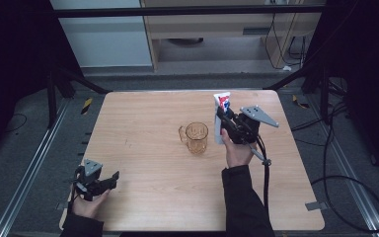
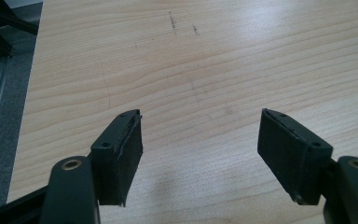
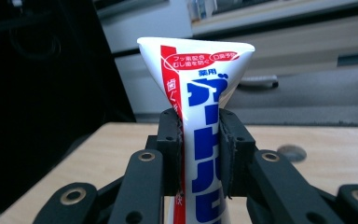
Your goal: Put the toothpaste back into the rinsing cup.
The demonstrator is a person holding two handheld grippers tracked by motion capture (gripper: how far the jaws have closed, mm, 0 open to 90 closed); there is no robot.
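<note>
A white toothpaste tube [image 1: 221, 111] with red and blue print stands upright in the air, crimped end up, just right of an amber glass mug [image 1: 195, 137] at the table's middle. My right gripper [image 1: 225, 120] is shut on the tube's body; in the right gripper view both pads squeeze the tube [image 3: 200, 121] between them at the gripper [image 3: 200, 154]. My left gripper [image 1: 109, 179] rests near the front left corner of the table, held by a hand. In the left gripper view its jaws stand wide open around bare wood, the left gripper [image 2: 200, 144] holding nothing.
The wooden table [image 1: 148, 123] has dark floor and metal rails on both sides. A black cable [image 1: 265, 182] trails from the right gripper toward the front edge. Pale cabinets stand beyond the far edge.
</note>
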